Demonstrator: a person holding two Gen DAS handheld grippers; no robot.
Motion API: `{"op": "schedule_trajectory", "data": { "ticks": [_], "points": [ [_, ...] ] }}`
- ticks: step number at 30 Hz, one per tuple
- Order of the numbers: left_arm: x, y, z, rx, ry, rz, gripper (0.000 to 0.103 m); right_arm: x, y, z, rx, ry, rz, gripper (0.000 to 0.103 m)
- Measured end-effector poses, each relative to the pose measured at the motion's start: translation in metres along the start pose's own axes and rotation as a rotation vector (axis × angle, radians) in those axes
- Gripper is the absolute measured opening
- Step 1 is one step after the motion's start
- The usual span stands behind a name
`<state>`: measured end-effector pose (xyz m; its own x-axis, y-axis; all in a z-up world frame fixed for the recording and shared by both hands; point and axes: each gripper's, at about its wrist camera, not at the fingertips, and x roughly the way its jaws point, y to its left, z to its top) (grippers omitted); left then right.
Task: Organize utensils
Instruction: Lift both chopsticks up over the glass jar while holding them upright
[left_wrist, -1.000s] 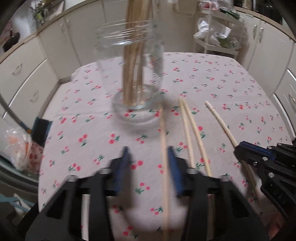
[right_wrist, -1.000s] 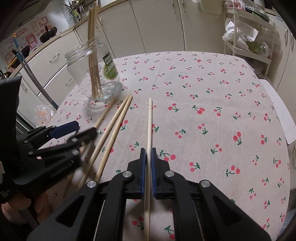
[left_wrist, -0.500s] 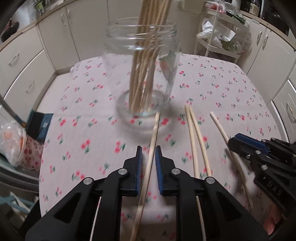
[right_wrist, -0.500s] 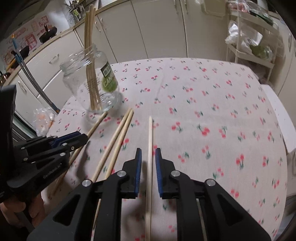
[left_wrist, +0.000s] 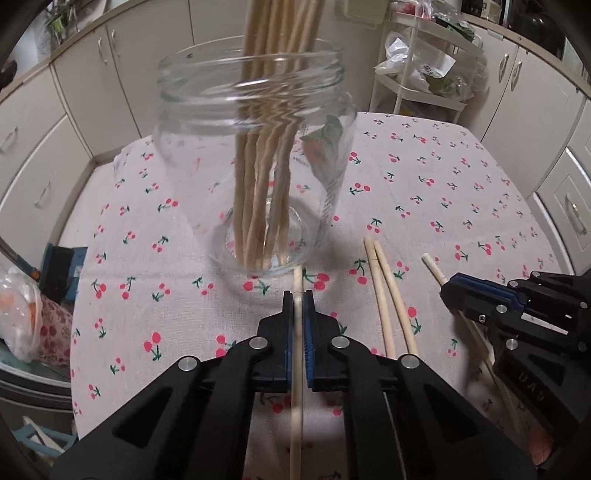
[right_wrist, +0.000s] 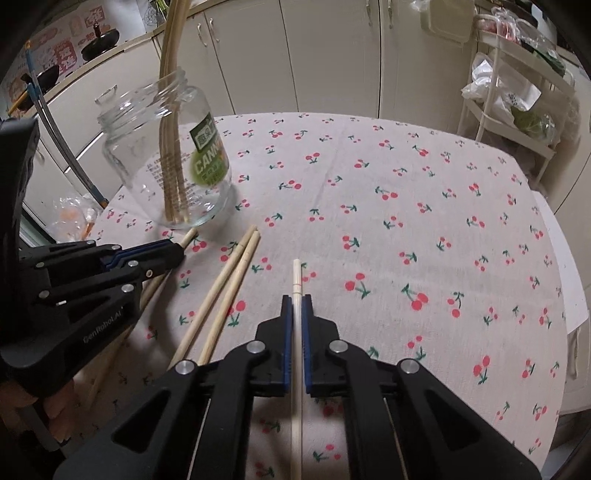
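Wooden chopstick (left_wrist: 296, 354) clamped lengthwise in left jaws, another (right_wrist: 296, 332) in right; glass jar (left_wrist: 255, 155) just ahead of left jaws.

Cherry-print tablecloth (left_wrist: 424, 192); cream cabinets (right_wrist: 332, 55); white wire rack (right_wrist: 517, 122).

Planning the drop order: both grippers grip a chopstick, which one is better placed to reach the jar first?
Left, likely. The left gripper is shut on a chopstick whose tip lies at the base of the jar, directly ahead. The right gripper sits farther away, with the two loose chopsticks in between.
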<state>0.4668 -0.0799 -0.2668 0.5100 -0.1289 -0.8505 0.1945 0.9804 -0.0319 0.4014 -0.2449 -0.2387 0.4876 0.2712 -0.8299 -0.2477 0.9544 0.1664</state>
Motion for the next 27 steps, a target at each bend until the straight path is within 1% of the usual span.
{"op": "schedule_trajectory", "data": {
  "ticks": [2, 5, 9, 10, 11, 15, 16, 18, 21, 23, 25, 27],
  "points": [
    [-0.003, 0.006, -0.003, -0.017, 0.005, -0.021, 0.005, -0.001, 0.002, -0.001, -0.002, 0.014, 0.013, 0.006],
    [-0.004, 0.010, -0.005, -0.014, 0.021, -0.035, 0.005, -0.001, 0.006, -0.001, -0.016, 0.019, -0.001, 0.006],
    [-0.004, 0.013, -0.003, -0.011, 0.029, -0.023, 0.007, 0.001, 0.010, -0.002, -0.037, 0.017, -0.016, 0.007],
    [-0.003, 0.013, -0.002, -0.011, 0.030, -0.019, 0.012, 0.001, 0.010, -0.002, -0.044, 0.016, -0.018, 0.007],
    [-0.003, 0.014, -0.002, -0.011, 0.025, -0.021, 0.015, 0.001, 0.012, -0.003, -0.056, 0.014, -0.025, 0.007],
    [-0.002, 0.007, -0.004, 0.018, 0.010, 0.006, 0.015, 0.001, 0.016, -0.005, -0.074, -0.003, -0.042, 0.006],
    [-0.002, 0.006, -0.004, 0.022, 0.009, -0.001, 0.005, 0.001, 0.013, -0.006, -0.057, -0.005, -0.029, 0.006],
    [-0.004, 0.007, -0.005, 0.012, 0.008, -0.015, 0.005, -0.001, 0.005, -0.006, -0.009, -0.005, 0.006, 0.006],
    [-0.016, 0.010, -0.009, -0.008, -0.024, -0.022, 0.005, -0.005, -0.011, -0.011, 0.098, -0.007, 0.080, 0.006],
    [-0.033, 0.017, -0.011, -0.039, -0.067, -0.042, 0.005, -0.010, -0.022, -0.013, 0.172, -0.025, 0.125, 0.006],
    [-0.049, 0.023, -0.013, -0.065, -0.106, -0.058, 0.005, -0.018, -0.033, -0.015, 0.238, -0.055, 0.164, 0.006],
    [-0.071, 0.032, -0.013, -0.091, -0.167, -0.086, 0.005, -0.031, -0.040, -0.019, 0.294, -0.119, 0.199, 0.006]
  ]
}}
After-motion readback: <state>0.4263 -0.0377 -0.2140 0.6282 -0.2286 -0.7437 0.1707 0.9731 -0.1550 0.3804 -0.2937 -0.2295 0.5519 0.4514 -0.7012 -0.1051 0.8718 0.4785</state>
